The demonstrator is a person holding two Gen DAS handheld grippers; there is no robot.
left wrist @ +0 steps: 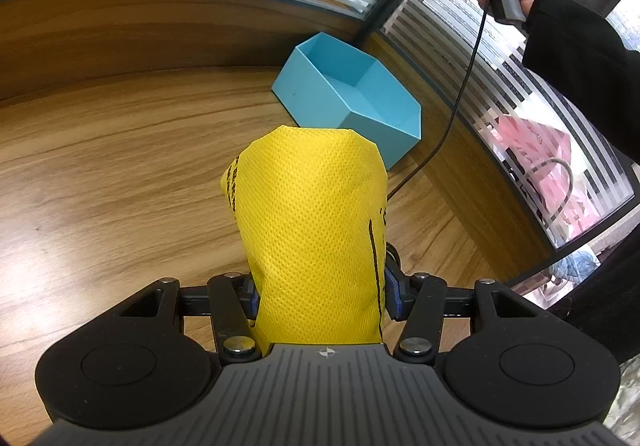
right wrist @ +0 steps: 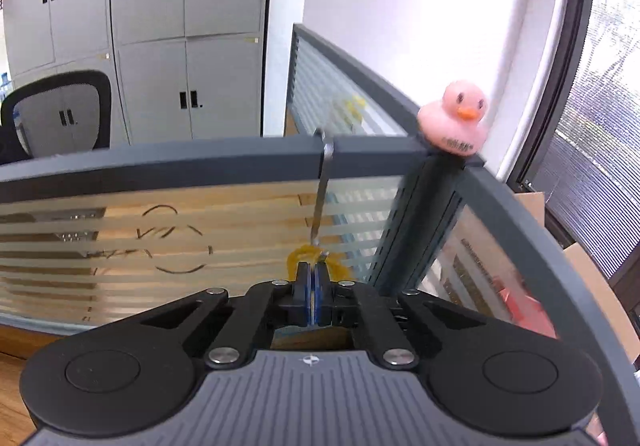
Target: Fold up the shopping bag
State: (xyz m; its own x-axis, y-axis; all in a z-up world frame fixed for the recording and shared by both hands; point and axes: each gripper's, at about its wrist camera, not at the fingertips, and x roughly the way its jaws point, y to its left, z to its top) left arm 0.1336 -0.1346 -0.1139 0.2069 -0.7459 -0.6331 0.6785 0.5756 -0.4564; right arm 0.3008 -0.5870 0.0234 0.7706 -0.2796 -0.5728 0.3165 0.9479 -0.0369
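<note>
Bag point(left wrist: 316, 230) — clamped by left gripper point(left wrist: 320, 296)

Yellow mesh shopping bag point(left wrist: 316, 230), rolled, upright

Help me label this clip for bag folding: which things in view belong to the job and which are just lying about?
Part of the job:
- folded yellow shopping bag, clamped in the left gripper
- yellow rubber bands, pinched in the shut right gripper, hanging from a metal hook

Lying about:
- blue box
- pink rubber duck
- black cable
</note>
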